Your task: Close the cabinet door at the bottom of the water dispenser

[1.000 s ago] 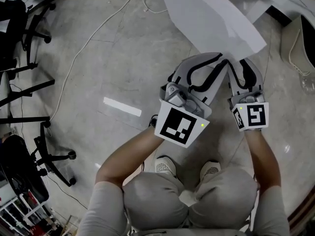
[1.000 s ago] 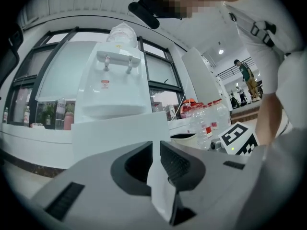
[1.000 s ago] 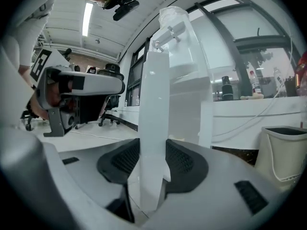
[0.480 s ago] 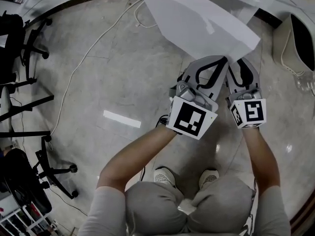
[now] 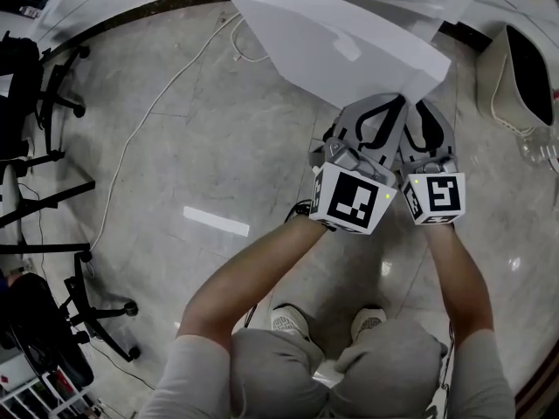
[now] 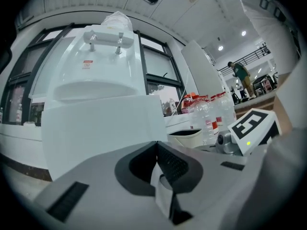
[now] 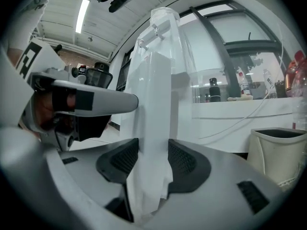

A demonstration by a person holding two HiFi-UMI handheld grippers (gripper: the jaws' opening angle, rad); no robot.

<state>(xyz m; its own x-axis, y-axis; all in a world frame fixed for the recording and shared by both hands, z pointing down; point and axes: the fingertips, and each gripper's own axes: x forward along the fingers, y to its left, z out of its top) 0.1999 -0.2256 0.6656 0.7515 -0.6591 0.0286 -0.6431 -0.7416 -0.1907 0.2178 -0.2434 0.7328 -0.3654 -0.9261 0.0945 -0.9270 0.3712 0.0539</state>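
We see the person crouched on the marble floor point(image 5: 218, 147), both forearms out toward the far side. The white cabinet door point(image 5: 349, 51) stands swung out from the foot of the water dispenser point(image 6: 100, 61), and its free edge comes to the tips of both grippers.

Left gripper point(image 5: 395, 103): fingers fully together with nothing clamped, pointing level at the door's flat face. Its own view shows that face just past the tips. Contact: we cannot tell.

Right gripper point(image 5: 425, 105): just right of the left one, almost side by side with it. Its jaws are wide and have just been opening. The door's thin edge stands upright between the two ribbed pads point(image 7: 125, 158) and fills nearly the whole gap. We cannot tell whether the pads press on it.

The marker cubes point(image 5: 354, 201) sit at the near end of each gripper, and the two nearly touch.

Around: a beige bin point(image 5: 515, 77) stands to the right of the door. Plastic bottles point(image 6: 211, 109) show far right in the left gripper view, behind the bin. Black office chairs point(image 5: 52, 59) stand at far left, and a white cable point(image 5: 148, 94) runs across the floor toward the dispenser. The person's shoes point(image 5: 293, 321) and grey-clad knees are at the near edge.
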